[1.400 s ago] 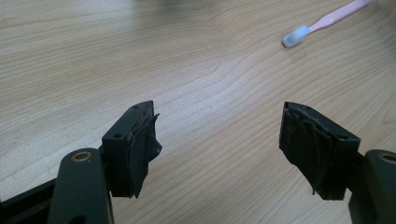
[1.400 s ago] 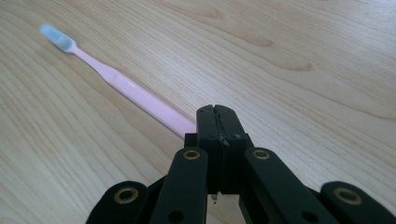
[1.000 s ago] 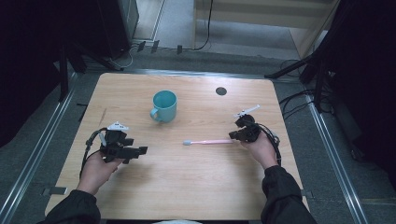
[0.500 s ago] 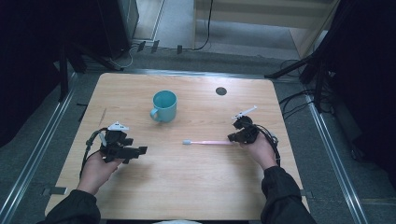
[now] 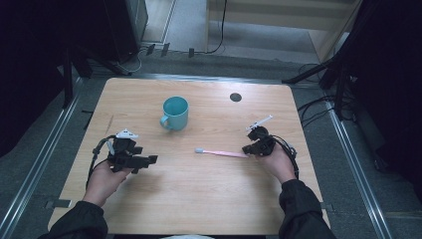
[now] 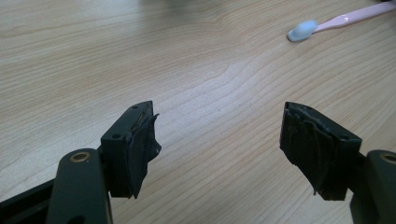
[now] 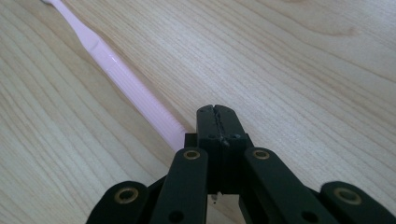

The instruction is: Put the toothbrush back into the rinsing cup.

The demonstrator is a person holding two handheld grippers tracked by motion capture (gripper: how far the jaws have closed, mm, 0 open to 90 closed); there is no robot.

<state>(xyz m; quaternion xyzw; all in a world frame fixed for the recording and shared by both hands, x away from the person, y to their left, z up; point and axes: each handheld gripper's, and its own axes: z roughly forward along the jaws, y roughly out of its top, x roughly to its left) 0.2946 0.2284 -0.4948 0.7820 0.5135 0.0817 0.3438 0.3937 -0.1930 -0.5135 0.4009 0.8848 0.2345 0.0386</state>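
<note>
Pink toothbrush (image 5: 221, 153) lay mid-frame on the wooden table (image 5: 199, 199), its handle end at my clenched right gripper (image 5: 254, 148); my left gripper (image 5: 149, 160), lower left, gaped empty.
</note>
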